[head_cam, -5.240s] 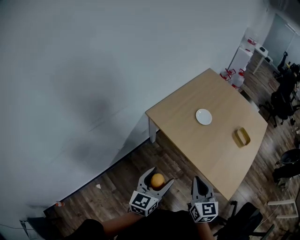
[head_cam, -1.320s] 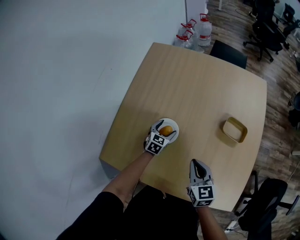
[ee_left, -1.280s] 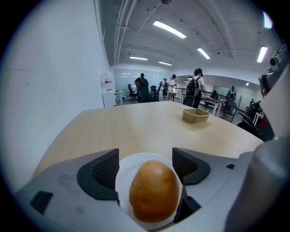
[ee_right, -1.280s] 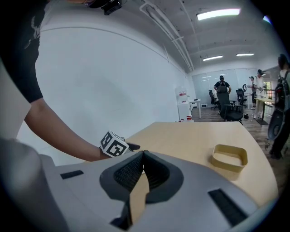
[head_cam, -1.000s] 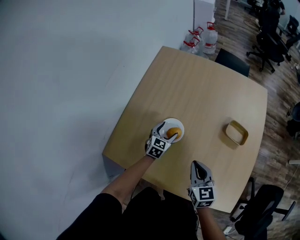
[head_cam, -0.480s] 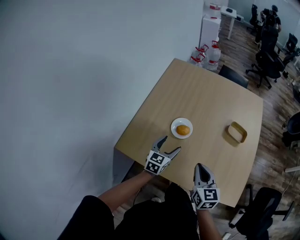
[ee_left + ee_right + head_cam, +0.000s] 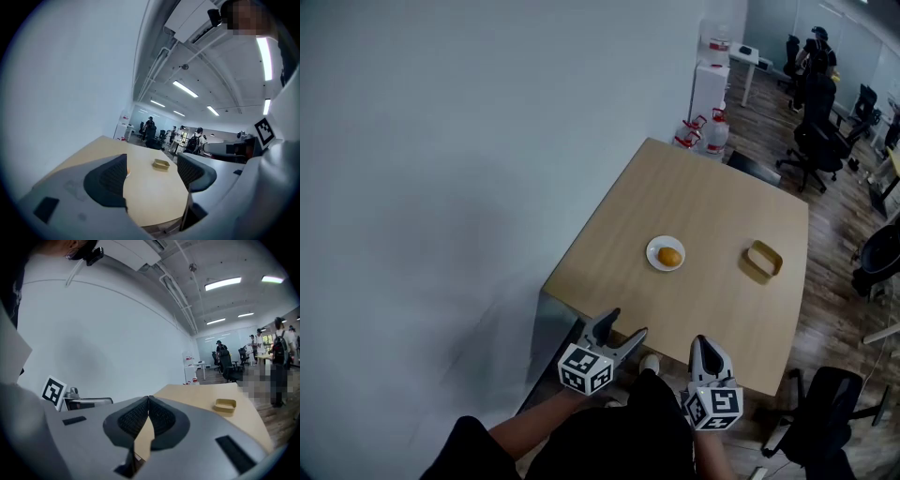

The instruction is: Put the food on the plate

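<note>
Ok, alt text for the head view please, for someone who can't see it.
An orange piece of food sits on a white plate near the middle of a wooden table, a shallow tan tray to its right. Both are held by the table's near edge: left tongs open and empty, right tongs shut.

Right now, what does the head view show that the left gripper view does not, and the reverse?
Only the head view: the orange food lying on the white plate, and the water bottles on the floor by the table's far corner. Only the left gripper view: the ceiling lights. Both: the left gripper, open and empty, the wooden table and the tan container on it.
</note>
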